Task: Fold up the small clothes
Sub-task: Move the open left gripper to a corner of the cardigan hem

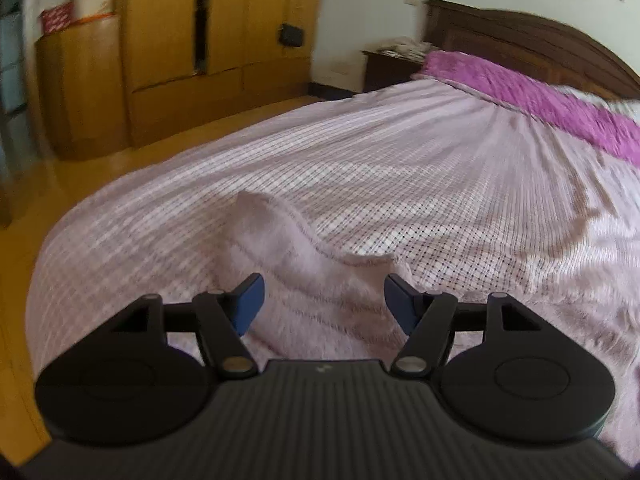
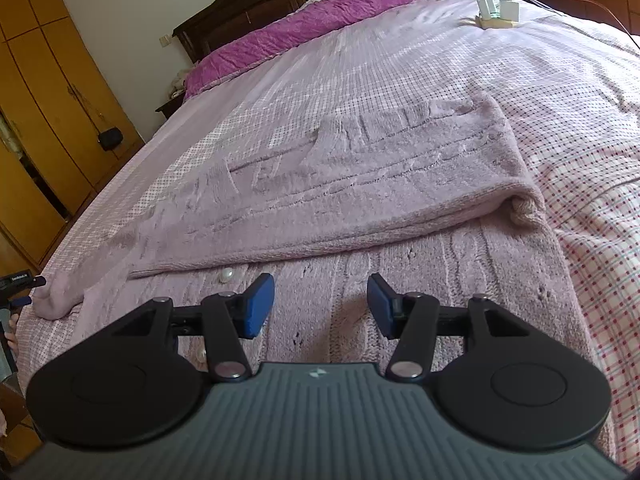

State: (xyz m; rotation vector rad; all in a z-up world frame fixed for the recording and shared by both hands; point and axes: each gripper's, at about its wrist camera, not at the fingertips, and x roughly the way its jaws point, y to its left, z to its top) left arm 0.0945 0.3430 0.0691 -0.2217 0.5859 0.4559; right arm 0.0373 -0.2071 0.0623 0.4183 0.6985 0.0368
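Note:
A pale pink fuzzy knit garment (image 2: 360,184) lies on the bed, a sleeve folded across its body, with round white buttons (image 2: 226,275) near its front. My right gripper (image 2: 321,304) is open and empty, just above the garment's near part. In the left wrist view the same pink garment (image 1: 312,280) is bunched up with one end raised. My left gripper (image 1: 320,302) is open and empty, its blue pads on either side of that cloth without holding it. The left gripper also shows at the left edge of the right wrist view (image 2: 24,284).
The bed has a pink checked sheet (image 1: 440,168) and a magenta blanket (image 2: 320,20) by the dark headboard. White chargers with cables (image 2: 496,10) lie on the far right of the bed. A wooden wardrobe (image 1: 224,32) and yellow floor are left of the bed.

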